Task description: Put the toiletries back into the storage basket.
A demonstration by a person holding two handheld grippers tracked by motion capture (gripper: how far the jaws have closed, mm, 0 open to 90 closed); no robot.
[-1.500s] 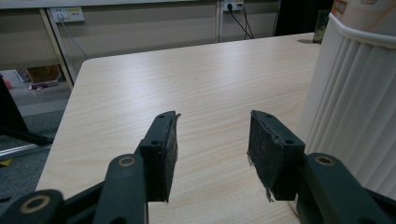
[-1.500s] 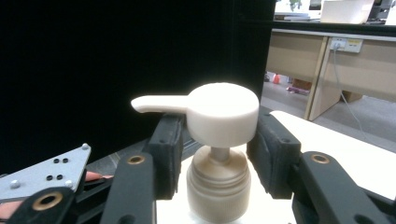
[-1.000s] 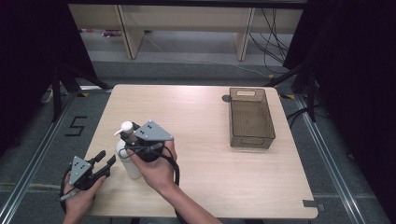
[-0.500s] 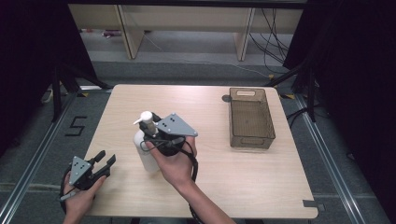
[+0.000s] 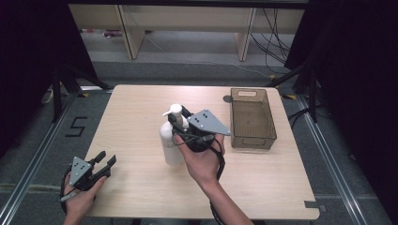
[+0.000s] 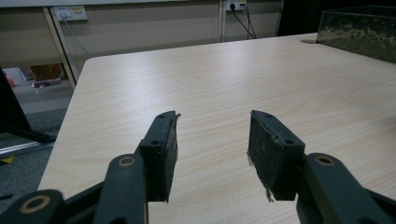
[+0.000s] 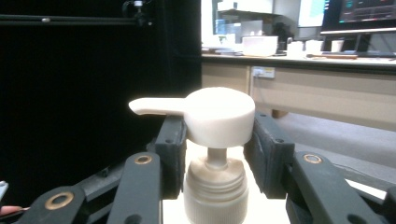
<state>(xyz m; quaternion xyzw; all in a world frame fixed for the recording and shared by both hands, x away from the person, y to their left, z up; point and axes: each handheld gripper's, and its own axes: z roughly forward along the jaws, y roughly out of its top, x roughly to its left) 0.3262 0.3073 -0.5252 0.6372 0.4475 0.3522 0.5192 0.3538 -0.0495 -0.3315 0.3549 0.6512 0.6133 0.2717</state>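
Half of pump bottle (image 5: 172,140) hidden behind right claw (image 5: 180,123).

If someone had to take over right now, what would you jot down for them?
Right gripper: fingers clamped on the neck of the white pump bottle, carried above the table mid-way across.
Left gripper: open, holding nothing, resting at the table's near left corner.
Brown bin: at the right side, nothing in it.
Done: bottle gripped and lifted.
Left: probably carry it to the bin and let go.
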